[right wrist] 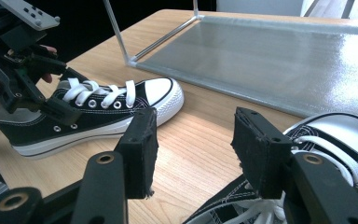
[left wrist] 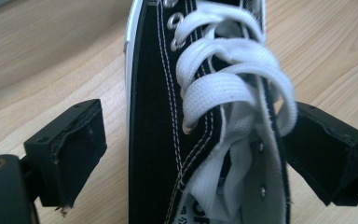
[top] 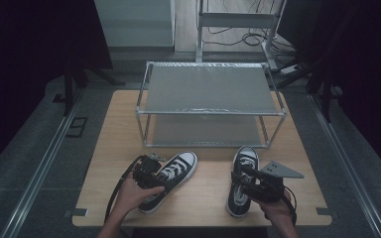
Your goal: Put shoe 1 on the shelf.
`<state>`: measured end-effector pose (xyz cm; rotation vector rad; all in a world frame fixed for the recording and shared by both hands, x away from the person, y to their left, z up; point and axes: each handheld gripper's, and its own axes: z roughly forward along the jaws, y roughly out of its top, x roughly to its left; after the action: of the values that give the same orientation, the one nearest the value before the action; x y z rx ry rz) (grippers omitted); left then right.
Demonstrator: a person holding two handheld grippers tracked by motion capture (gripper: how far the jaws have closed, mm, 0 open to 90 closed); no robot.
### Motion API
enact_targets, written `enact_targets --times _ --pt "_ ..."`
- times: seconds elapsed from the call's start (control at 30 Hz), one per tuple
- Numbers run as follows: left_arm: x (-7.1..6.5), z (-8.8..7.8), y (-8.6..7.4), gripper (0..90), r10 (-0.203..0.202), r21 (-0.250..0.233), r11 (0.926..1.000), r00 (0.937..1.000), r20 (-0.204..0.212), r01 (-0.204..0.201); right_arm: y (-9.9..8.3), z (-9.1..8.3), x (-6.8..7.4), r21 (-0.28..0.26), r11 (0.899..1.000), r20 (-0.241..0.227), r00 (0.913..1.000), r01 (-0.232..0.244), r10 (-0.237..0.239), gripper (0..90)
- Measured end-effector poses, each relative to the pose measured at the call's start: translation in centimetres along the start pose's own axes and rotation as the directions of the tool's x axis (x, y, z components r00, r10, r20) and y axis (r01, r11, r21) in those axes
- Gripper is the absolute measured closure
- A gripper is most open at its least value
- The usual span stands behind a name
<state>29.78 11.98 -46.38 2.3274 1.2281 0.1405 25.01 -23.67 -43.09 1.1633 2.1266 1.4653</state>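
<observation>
- The wooden table (top: 208,198) fills the middle of the high view, its bare top running down to the lower edge of the frame.
- A two-tier metal rack (top: 211,89) stands on the far half of the table, in the upper centre of the high view; in the right gripper view its lower grey shelf (right wrist: 279,56) spreads across the upper right.
- The left shoe (top: 171,179), a black canvas sneaker with white laces and a white toe cap, lies lower left of centre in the high view, toe pointing up and to the right toward the rack.
- The right shoe (top: 242,179), of the same kind, lies lower right of centre, toe pointing toward the rack, well apart from the other one.
- The left gripper (top: 147,174) sits over the heel half of the left shoe. In the left gripper view its jaws are spread on either side of the shoe's laced opening, the left pad clear of the sole's side, the right pad just beside the far edge.
- The right gripper (top: 245,176) hangs over the right shoe; in the right gripper view its jaws are spread with bare table between them, and the shoe lies at the lower right.
</observation>
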Motion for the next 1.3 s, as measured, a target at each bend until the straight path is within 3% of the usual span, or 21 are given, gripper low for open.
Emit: enact_targets --times 0.13,0.3,0.53,0.67,0.8,0.83,0.93,1.17,1.3 --pt "-0.4 0.8 0.6 7.4 0.031 0.08 0.9964 0.9992 -0.026 -0.029 -0.1 0.2 0.0 0.002 1.0 0.002 1.0 -0.002 0.002 49.6" --pt "-0.5 1.6 1.1 7.1 0.051 0.147 0.9882 0.998 -0.038 -0.045 -0.2 0.2 0.0 0.009 1.0 0.002 1.0 0.001 -0.002 49.1" --pt "-0.4 2.2 1.4 7.0 0.048 0.208 0.9774 0.9985 -0.028 -0.041 -0.3 0.5 0.0 0.014 1.0 0.006 1.0 0.0 0.0 48.7" --pt "-0.6 2.8 1.6 8.2 0.025 0.236 0.9715 0.9993 -0.028 -0.017 -0.4 0.6 0.1 0.022 1.0 0.005 1.0 0.005 -0.005 48.7" --pt "-0.7 2.9 1.7 13.5 0.035 0.244 0.9694 0.9992 -0.02 -0.029 -0.4 0.7 0.1 0.021 1.0 0.009 1.0 0.004 -0.004 48.7" --pt "-0.5 2.7 1.7 13.9 0.05 0.254 0.9661 0.9986 -0.016 -0.044 -0.4 0.7 0.1 0.021 1.0 0.009 1.0 0.003 -0.003 48.7" --pt "-0.2 2.6 1.5 15.3 0.036 0.232 0.972 0.9993 0.005 -0.036 -0.4 0.6 0.0 0.022 1.0 0.01 0.9999 0.003 -0.003 48.7" --pt "0.1 2.0 1.2 16.4 0.068 0.189 0.9792 0.9968 0.043 -0.075 -0.5 0.6 -0.1 0.017 1.0 0.014 0.9999 0.0 0.0 48.9" --pt "0.3 1.1 1.2 16.7 0.056 0.111 0.9918 0.9965 0.062 -0.063 -0.5 0.6 -0.2 0.022 1.0 0.015 0.9999 0.0 -0.001 49.0"
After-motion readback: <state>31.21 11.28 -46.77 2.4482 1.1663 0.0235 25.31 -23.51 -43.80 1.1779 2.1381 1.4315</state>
